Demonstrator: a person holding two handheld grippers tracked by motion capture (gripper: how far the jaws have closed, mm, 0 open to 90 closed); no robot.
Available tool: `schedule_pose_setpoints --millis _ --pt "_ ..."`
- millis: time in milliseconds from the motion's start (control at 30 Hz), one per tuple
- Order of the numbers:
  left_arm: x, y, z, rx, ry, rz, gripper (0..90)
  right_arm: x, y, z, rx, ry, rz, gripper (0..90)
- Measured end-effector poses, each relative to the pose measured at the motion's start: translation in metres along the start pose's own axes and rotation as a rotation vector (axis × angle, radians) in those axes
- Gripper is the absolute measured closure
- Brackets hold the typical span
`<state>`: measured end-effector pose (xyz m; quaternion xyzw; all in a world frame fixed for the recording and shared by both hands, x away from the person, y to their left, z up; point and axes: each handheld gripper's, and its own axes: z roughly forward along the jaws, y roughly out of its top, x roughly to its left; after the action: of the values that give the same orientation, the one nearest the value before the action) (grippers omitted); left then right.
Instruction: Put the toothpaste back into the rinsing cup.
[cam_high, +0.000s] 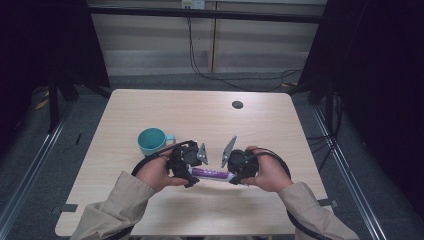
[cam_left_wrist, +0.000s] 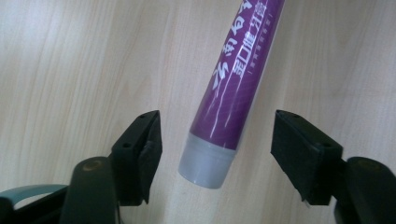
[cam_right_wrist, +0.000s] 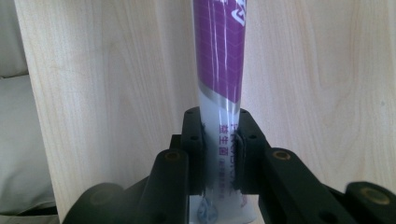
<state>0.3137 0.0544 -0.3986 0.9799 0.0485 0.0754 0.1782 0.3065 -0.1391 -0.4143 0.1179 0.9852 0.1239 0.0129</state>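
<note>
1. From the high view we see a light wooden table (cam_high: 150, 107) with a teal mug (cam_high: 152, 141) standing on its left half, just beyond the person's left hand (cam_high: 155, 173).
2. A purple toothpaste tube (cam_high: 210, 173) lies level between the two grippers near the table's front edge, running left to right.
3. In the left gripper view we find the left gripper (cam_left_wrist: 217, 140) with its jaws spread wide, one on each side of the tube's grey cap (cam_left_wrist: 205, 163); neither jaw touches the cap or the tube.
4. That view shows white lettering on the tube's purple body, and the wood grain of the table behind it.
5. In the right gripper view we see the right gripper (cam_right_wrist: 219, 140) pinching the tube's flat white crimped end, the jaws pressed against both faces of it.
6. The right hand (cam_high: 272, 170) holds that gripper at the tube's right end in the high view; both forearms wear beige sleeves (cam_high: 112, 210).
7. A small dark round spot (cam_high: 237, 104) sits on the table's far right part, well apart from the mug and the tube.
</note>
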Motion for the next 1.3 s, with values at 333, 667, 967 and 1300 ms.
schedule_pose_setpoints --millis 333,667,967,1300 --pt "-0.002 0.005 0.004 0.001 -0.010 0.028 45.2 0.002 0.006 -0.001 -0.011 0.000 -0.013 76.9" --pt "-0.003 0.005 0.009 -0.002 -0.022 0.026 48.1 0.003 0.010 -0.004 -0.011 -0.006 -0.030 76.9" --pt "-0.006 0.003 0.014 -0.002 -0.042 0.036 50.6 0.006 0.011 -0.003 -0.012 -0.011 -0.038 76.9" --pt "-0.004 0.002 0.017 -0.025 -0.058 0.027 52.9 0.008 0.016 0.000 -0.023 -0.018 -0.064 76.9"
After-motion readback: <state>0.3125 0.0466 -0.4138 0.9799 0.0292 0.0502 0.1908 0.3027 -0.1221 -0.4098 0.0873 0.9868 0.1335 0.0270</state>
